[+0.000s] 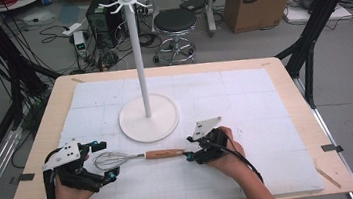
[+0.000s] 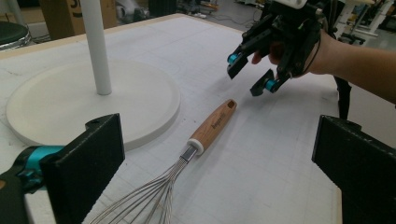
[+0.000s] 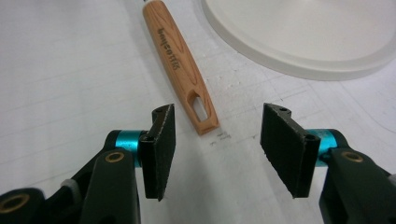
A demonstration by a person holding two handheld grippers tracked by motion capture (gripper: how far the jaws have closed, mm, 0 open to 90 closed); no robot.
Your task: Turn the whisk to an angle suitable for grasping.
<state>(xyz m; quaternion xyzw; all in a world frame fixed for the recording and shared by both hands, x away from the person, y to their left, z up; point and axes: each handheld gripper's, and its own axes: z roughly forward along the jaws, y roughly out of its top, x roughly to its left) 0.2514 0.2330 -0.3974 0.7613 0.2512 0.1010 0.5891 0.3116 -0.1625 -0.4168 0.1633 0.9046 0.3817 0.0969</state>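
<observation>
Bright, even light w/ soft shadows; close-ups slightly blurred.

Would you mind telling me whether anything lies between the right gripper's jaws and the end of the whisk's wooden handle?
Nothing visible does. The right gripper stands open just short of the whisk, and only bare white mat lies between its jaws and the handle's slotted end.

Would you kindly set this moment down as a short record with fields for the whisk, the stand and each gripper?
whisk: lies flat on the white mat, wire end toward the left gripper, wooden handle toward the right gripper
stand: upright white pole on a round base, behind the whisk
left gripper: jaws open around the wire end, not pressing it
right gripper: jaws open, just short of the handle end, nothing between them
mat: white, covers the wooden table
</observation>
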